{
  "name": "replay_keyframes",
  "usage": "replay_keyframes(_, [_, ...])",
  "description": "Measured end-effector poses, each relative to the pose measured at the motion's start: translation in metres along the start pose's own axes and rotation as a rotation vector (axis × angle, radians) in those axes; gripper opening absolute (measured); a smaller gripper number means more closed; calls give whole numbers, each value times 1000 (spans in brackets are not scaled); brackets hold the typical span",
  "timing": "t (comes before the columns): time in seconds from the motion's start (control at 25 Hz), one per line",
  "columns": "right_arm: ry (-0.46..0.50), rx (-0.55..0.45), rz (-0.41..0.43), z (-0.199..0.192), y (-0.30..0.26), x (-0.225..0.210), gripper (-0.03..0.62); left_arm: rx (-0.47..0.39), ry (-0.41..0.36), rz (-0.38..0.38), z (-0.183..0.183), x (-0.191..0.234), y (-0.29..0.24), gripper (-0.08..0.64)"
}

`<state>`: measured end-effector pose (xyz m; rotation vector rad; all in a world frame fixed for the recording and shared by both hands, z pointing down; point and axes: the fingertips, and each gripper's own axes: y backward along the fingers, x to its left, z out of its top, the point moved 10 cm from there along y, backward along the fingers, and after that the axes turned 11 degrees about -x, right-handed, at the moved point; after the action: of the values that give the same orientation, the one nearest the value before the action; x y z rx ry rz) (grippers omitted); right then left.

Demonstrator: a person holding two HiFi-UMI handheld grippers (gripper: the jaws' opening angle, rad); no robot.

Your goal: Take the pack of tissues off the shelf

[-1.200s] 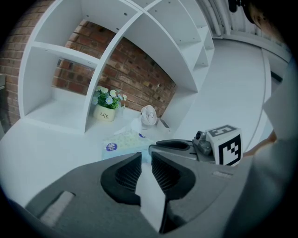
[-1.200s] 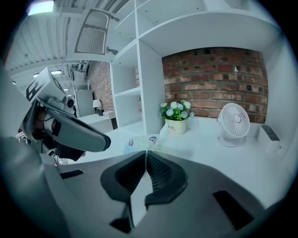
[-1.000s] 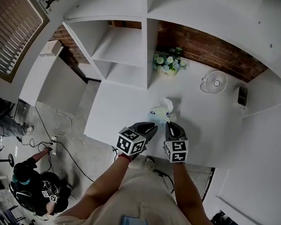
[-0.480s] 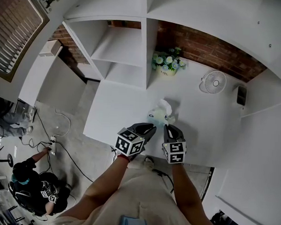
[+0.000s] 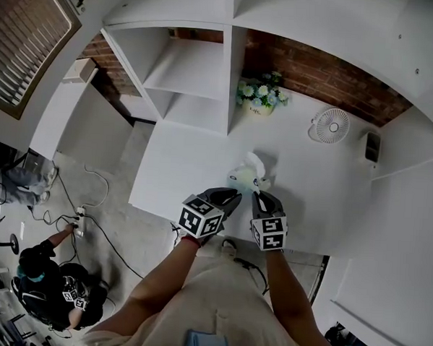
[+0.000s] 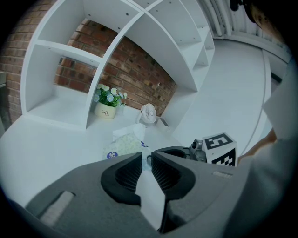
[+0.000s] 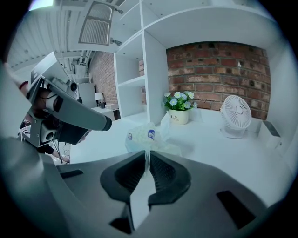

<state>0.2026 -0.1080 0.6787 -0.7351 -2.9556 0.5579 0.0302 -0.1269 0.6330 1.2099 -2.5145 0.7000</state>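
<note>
The right tool (image 7: pixel 146 158) is pinching a thin flap of the pack's (image 7: pixel 142 135) wrapper, its jaws drawn nearly together on the film. The left tool (image 6: pixel 146 160) is sitting with its jaws almost together too, only a slit showing. In the right gripper view its tip is ending just beside the pack rather than on it, so it is probably holding nothing. The pack is standing on the white tabletop (image 5: pixel 195 167) just ahead of both tools, near the front edge and well in front of the flower pot (image 5: pixel 257 109). Judging from this, the grasp is looking made and the carry is the step in hand. The next move is calling for a slow pull toward the person. A grip on wrapper film alone may be slipping or tearing, so the left tool could be steadying the other end. The tabletop is lying bare and smooth, with a small fan (image 5: pixel 330 126) and a dark box (image 5: pixel 374 146) standing at the back against the brick wall (image 5: pixel 316 72). Empty white shelf bays (image 5: pixel 185 73) are rising to the left. Down on the floor beside the unit, another person (image 5: pixel 37 275) is crouching among cables.
</note>
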Motion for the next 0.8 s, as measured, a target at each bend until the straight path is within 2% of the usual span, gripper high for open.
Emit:
replay_keyframes(0.08, [-6, 19, 9, -2, 0, 1, 40, 2, 2, 2, -1, 1, 1, 72])
replay_keyframes(0.16, [-21, 40, 18, -4, 0, 2, 116, 4, 5, 3, -3, 1, 1, 72])
replay_keyframes(0.2, [-29, 46, 20, -5, 1, 1, 133, 5, 5, 4, -4, 0, 1, 72])
replay_keyframes(0.8, [-59, 11, 28, 7, 16, 2, 137, 3, 6, 1, -2, -3, 2, 71])
